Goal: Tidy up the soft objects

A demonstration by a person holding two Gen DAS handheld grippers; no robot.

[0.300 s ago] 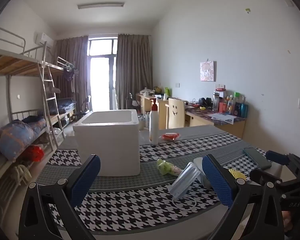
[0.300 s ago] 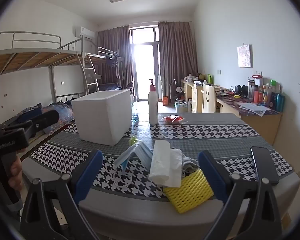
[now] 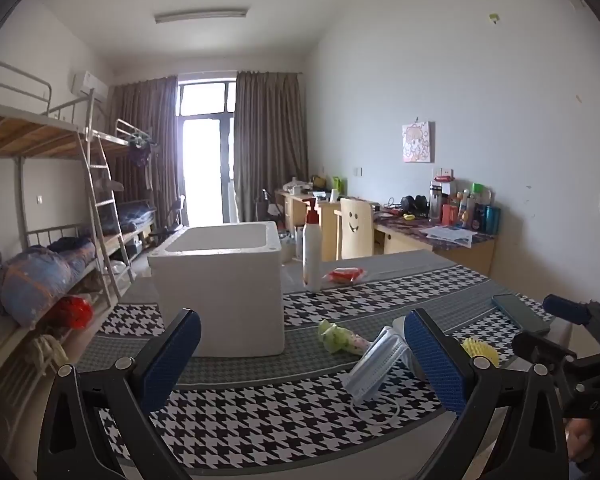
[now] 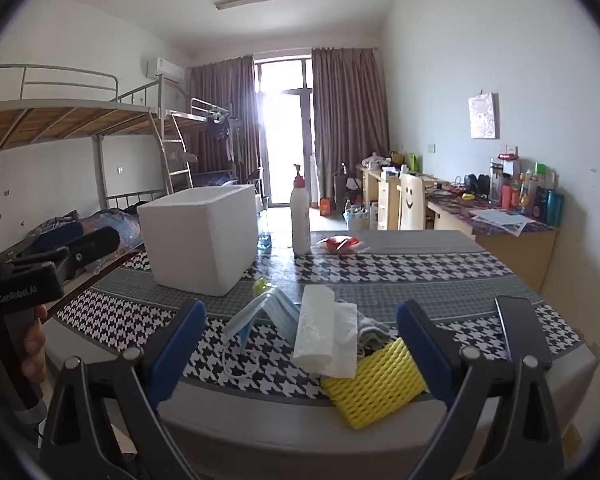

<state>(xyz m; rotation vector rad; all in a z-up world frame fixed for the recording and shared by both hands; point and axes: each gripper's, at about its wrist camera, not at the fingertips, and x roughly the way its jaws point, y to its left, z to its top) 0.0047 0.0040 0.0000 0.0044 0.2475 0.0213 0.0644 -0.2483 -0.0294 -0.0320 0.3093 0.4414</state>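
A white foam box (image 3: 220,292) (image 4: 202,238) stands open on the houndstooth table. Near the front edge lie a blue face mask (image 3: 374,364) (image 4: 260,312), a white paper towel (image 4: 324,334), a yellow foam net (image 4: 376,384) (image 3: 480,350), a grey cloth (image 4: 370,330) and a green patterned soft item (image 3: 340,338) (image 4: 260,284). My left gripper (image 3: 302,360) is open and empty, low over the table in front of the box. My right gripper (image 4: 300,350) is open and empty, just short of the towel and net.
A white pump bottle (image 3: 311,254) (image 4: 300,220) and a red packet (image 3: 346,274) (image 4: 340,243) sit at the table's far side. A dark phone (image 4: 520,328) (image 3: 518,312) lies at the right edge. Bunk beds stand left, desks right.
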